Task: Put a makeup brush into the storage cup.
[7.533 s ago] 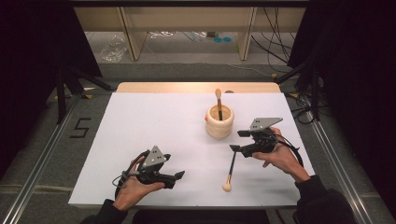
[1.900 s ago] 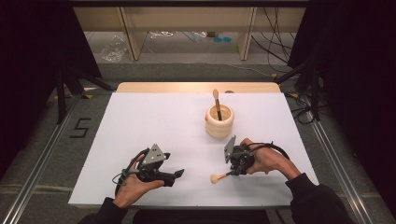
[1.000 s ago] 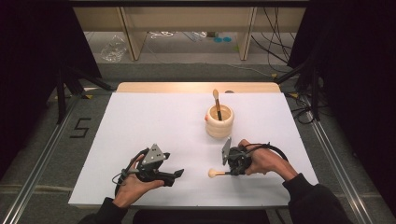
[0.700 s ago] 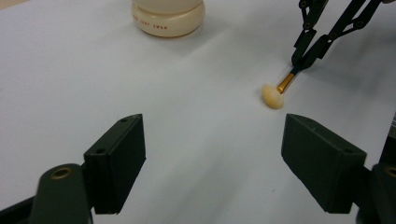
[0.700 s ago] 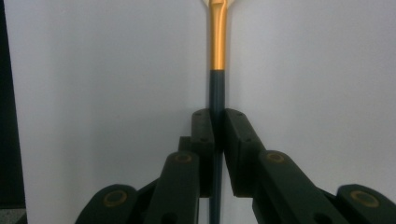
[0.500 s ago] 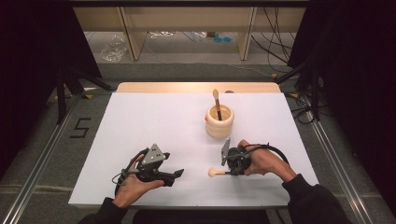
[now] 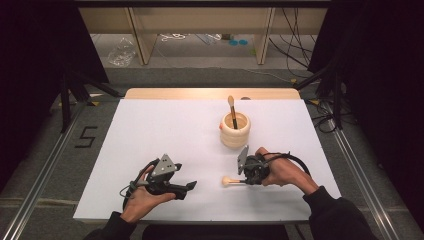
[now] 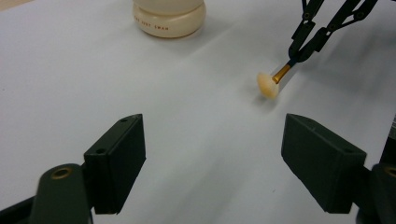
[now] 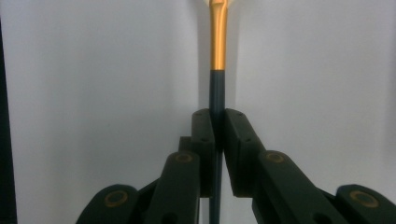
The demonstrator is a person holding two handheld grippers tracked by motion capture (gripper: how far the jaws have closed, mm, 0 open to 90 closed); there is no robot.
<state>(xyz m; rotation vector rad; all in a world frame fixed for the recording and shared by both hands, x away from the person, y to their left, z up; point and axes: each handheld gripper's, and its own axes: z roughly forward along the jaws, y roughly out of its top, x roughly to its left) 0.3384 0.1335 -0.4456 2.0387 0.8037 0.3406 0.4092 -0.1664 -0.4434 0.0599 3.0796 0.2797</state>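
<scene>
A makeup brush (image 7: 228,181) with a cream head, gold ferrule (image 9: 218,42) and dark handle lies level just over the white table, head pointing left. My right gripper (image 7: 244,180) is shut on its handle; in the right gripper view (image 9: 218,126) both jaws press the dark stem. In the left gripper view the brush head (image 8: 268,85) sits low over the sheet at the tip of the right gripper (image 8: 303,44). My left gripper (image 7: 189,188) rests at the front left, open (image 8: 215,158) with nothing between its jaws.
A cream ribbed holder (image 7: 235,131) stands behind the right gripper with another brush (image 7: 231,107) upright in it; its base (image 8: 169,18) shows in the left gripper view. The white sheet (image 7: 150,125) covers the table. Shelving and cables lie beyond the far edge.
The right gripper came down from beside the holder and shut on the brush, which lay with its head toward the front and now points left. The left gripper has stayed put.
</scene>
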